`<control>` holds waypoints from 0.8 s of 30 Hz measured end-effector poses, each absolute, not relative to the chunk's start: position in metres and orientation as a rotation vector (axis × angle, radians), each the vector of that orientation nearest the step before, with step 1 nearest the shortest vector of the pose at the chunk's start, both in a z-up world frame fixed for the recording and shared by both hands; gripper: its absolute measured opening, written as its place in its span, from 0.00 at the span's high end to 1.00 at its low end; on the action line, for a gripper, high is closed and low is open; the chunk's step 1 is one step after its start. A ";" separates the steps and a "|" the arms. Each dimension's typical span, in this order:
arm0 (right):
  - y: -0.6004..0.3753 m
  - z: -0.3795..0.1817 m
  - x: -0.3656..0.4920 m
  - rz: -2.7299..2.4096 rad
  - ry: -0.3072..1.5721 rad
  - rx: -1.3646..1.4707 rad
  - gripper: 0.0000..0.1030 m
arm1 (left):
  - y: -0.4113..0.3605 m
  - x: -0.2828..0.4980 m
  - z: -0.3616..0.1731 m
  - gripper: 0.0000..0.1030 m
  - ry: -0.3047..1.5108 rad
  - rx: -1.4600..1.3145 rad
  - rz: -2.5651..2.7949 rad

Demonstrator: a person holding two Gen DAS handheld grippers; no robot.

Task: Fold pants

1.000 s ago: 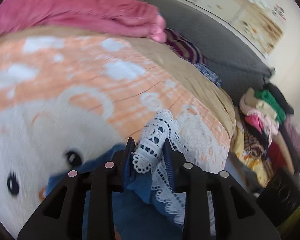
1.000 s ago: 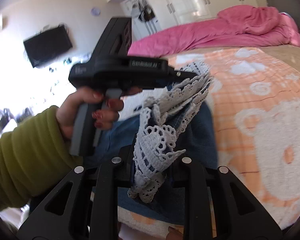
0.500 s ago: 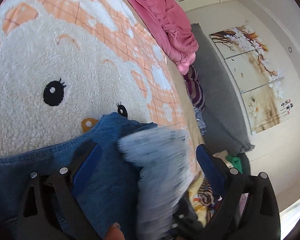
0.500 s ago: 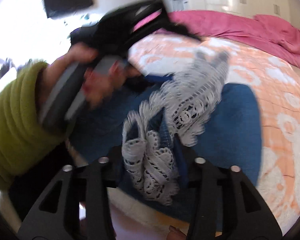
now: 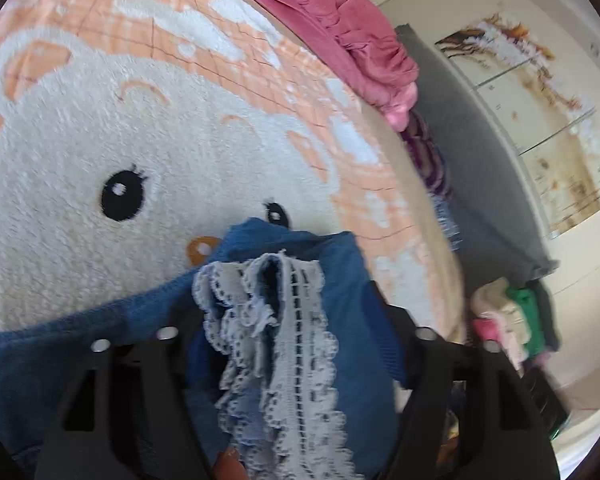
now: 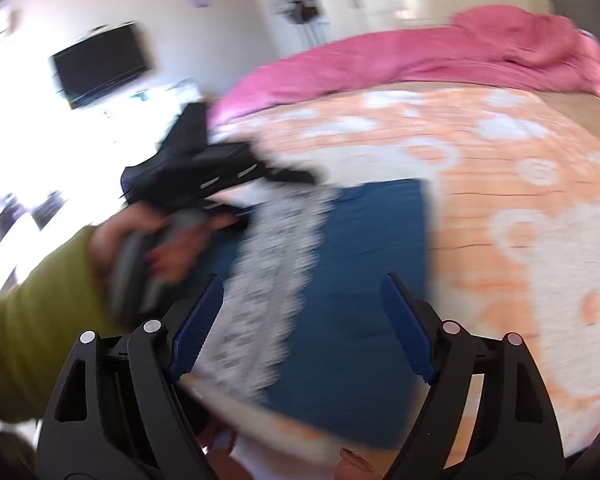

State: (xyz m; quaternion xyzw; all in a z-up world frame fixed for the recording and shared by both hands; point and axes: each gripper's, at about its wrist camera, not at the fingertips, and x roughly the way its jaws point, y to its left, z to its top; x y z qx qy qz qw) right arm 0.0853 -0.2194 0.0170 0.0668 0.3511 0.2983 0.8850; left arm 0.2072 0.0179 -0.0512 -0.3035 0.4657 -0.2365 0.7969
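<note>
The blue denim pants lie folded on the orange bear blanket, their white lace hem on top. My right gripper is open and empty just above the denim. In the left wrist view the pants and lace hem lie between the wide-open jaws of my left gripper, loose on the blanket. The left gripper, held by a hand in a green sleeve, also shows blurred in the right wrist view.
A pink duvet lies bunched at the far end of the bed. A grey headboard and a pile of clothes stand beside the bed. A wall TV hangs at the left.
Both grippers have opened and let go of the lace hem. The pants now lie flat on the blanket, and the right gripper has drawn back a little.
</note>
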 end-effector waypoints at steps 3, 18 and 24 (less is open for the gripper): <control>-0.229 0.013 0.113 0.549 0.792 0.180 0.26 | 0.015 0.207 -0.048 0.63 1.001 -0.592 -0.500; -0.189 -0.031 0.228 0.433 0.965 0.130 0.26 | 0.020 0.209 -0.041 0.76 1.004 -0.310 -0.321; -0.172 -0.038 0.220 0.358 0.935 -0.032 0.26 | 0.020 0.211 -0.041 0.66 1.021 -0.295 -0.304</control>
